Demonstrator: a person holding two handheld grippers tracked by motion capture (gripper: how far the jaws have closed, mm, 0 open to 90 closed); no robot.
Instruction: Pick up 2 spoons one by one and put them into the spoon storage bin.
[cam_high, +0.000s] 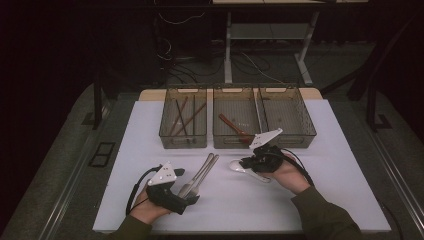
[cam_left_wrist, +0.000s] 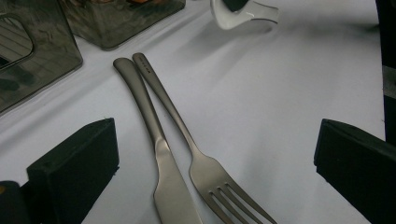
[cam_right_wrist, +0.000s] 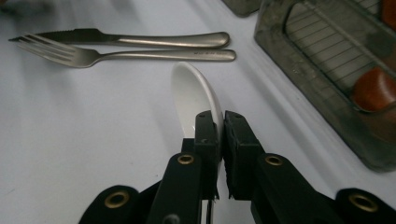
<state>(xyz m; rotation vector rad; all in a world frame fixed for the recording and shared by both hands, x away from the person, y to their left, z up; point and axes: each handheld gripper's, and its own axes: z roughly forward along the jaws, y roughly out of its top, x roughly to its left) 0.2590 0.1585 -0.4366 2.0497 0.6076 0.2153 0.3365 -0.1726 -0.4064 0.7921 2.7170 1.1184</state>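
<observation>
White ceramic spoon (cam_right_wrist: 196, 95) at frame centre is clamped by the right gripper (cam_right_wrist: 219, 126), apparently for lifting; the left gripper (cam_left_wrist: 210, 154) stands open, straddling knife (cam_left_wrist: 163, 177) and fork (cam_left_wrist: 205, 172).

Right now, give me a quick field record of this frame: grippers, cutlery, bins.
left gripper: open, jaws wide apart either side of the knife and fork, touching neither
right gripper: shut on the white spoon
white spoon: rim pinched between the jaws, bowl pointing toward the fork
knife: flat on the table, beside the fork
fork: flat on the table, handle end against the knife's
table: white top
left bin: holds chopsticks
middle bin: holds a brown utensil
right bin: contents unclear
</observation>
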